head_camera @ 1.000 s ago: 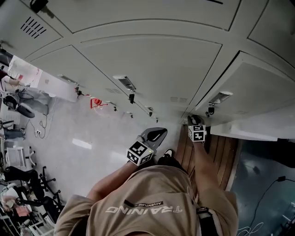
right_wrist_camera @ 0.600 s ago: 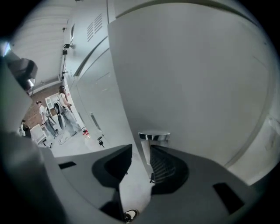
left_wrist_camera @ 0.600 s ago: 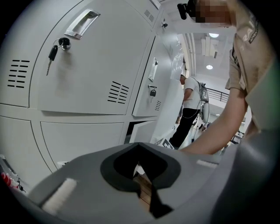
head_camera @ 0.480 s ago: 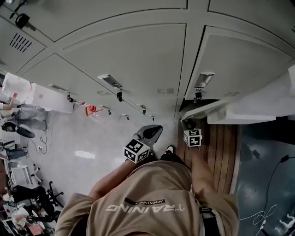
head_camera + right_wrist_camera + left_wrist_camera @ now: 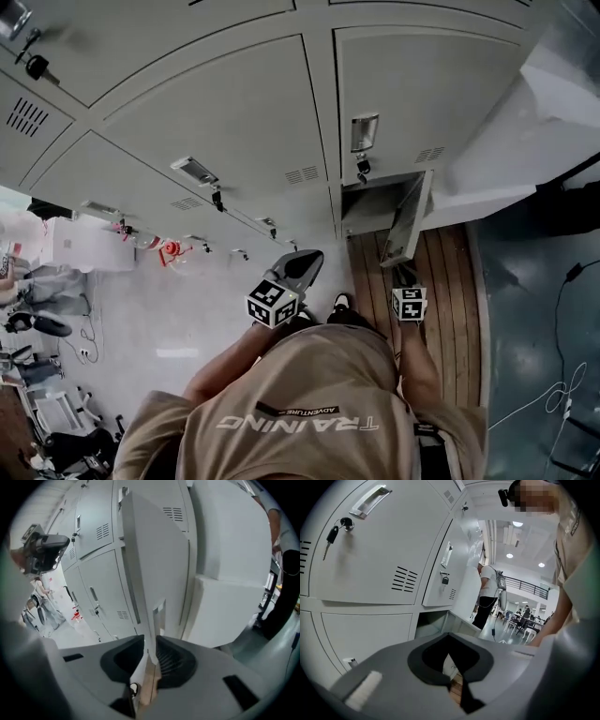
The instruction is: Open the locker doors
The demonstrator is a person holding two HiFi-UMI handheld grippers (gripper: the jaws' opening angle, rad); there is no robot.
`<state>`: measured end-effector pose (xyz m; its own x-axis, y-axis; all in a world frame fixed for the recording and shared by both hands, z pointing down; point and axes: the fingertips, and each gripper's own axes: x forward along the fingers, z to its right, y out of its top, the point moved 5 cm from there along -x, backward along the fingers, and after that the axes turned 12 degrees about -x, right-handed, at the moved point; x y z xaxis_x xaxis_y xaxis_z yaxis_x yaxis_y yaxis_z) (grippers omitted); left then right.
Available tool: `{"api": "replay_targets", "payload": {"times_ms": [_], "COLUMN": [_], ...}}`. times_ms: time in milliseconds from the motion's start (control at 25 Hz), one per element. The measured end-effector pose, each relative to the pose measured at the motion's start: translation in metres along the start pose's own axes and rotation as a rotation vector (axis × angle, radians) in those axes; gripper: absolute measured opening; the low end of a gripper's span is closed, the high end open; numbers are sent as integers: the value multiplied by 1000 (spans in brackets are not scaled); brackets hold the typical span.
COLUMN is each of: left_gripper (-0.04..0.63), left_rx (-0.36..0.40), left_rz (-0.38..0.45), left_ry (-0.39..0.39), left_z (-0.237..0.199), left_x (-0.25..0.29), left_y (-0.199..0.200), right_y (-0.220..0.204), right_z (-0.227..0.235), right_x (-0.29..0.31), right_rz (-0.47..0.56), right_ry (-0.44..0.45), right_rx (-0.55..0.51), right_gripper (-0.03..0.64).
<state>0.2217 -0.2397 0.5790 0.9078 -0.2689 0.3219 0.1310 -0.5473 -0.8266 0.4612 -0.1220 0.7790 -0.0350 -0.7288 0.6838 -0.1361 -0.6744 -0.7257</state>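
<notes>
Both arms are reaching forward, the right one gripping.
Left gripper (image 5: 309,261) is pointing toward 1 o'clock, jaws together and empty; right gripper (image 5: 151,644) is pointing toward 12 o'clock, its jaws just closing onto the door (image 5: 154,573) edge.

Locker room — rows of grey lockers (image 5: 234,112)

Pale grey metal locker doors (image 5: 230,117), vent slots and recessed handles, most shut, one lower door (image 5: 406,223) swung out edge-on at the bank's bottom row, another open door (image 5: 487,199) just right of it

Open locker door (image 5: 409,218) screens most of its compartment (image 5: 367,202); top lockers (image 5: 141,28) run off-frame; distant figures (image 5: 528,612) are mere specks.
</notes>
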Motion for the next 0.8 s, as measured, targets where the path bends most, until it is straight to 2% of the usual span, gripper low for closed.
{"api": "replay_targets", "payload": {"times_ms": [240,440,640,800], "left_gripper": [6,6,6,6], "left_rx": [-6,-32,-66,-74], "left_rz": [-1,30,63,73], "left_ry": [-8,32,91,148], "left_z": [4,-2,-13,-24], "left_x": [-23,-54,-82,-103], "left_y": [-10,-6,-6,-11], "right_y": [-13,3,22,45], "right_z": [17,22,-6,-54], "right_x": [-24,-41,-43,-34], "right_rz": [-15,28,80,100], "right_ry": [-94,-149,-119,-33], "right_rx": [24,75,99,14], "right_gripper": [80,80,72,71]}}
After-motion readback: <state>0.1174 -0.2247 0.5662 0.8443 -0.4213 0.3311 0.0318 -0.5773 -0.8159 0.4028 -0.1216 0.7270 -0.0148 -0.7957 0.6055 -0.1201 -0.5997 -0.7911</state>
